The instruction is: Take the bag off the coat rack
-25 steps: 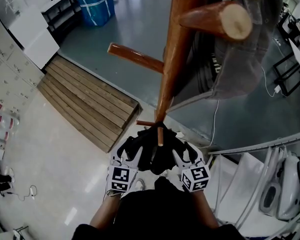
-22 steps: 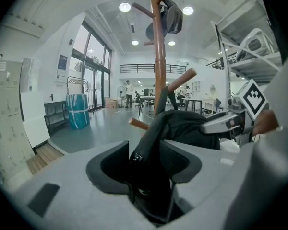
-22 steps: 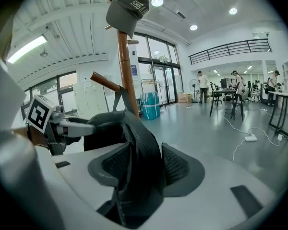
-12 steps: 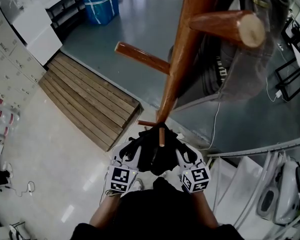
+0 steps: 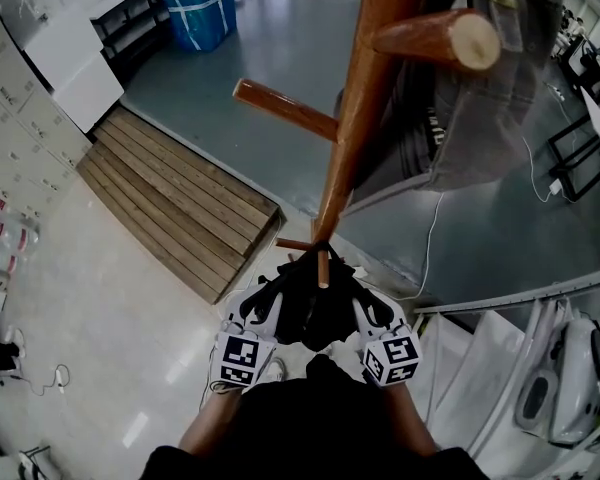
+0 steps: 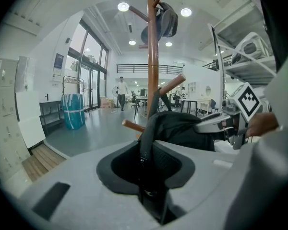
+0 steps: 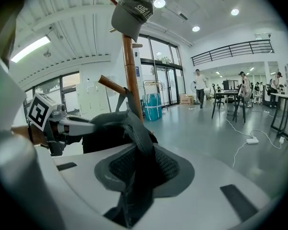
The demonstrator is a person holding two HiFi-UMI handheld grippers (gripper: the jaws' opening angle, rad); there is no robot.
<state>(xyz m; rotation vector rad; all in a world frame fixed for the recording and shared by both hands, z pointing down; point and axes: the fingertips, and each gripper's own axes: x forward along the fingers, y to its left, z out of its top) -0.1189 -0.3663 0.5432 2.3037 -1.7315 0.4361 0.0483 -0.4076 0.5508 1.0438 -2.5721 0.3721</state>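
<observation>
Bag [image 5: 308, 306]: black, slung on lowest peg [image 5: 322, 266] of coat rack [image 5: 365, 118], close to body, between both grippers. Left gripper [image 6: 151, 181]: jaws just closed narrow, clamped on strap [image 6: 146, 140]. Right gripper [image 7: 134, 186]: same, just closed, pinching strap on other side. Two-sided hold, probably to keep load level while lifting loop clear of peg tip. Higher up: grey cap [image 7: 132, 8] on top peg. Below and beyond: pale tile floor [image 5: 110, 308], wooden platform [image 5: 180, 203], grey floor, blue wrapped bundle [image 5: 192, 6]. Open hall, people far off.
</observation>
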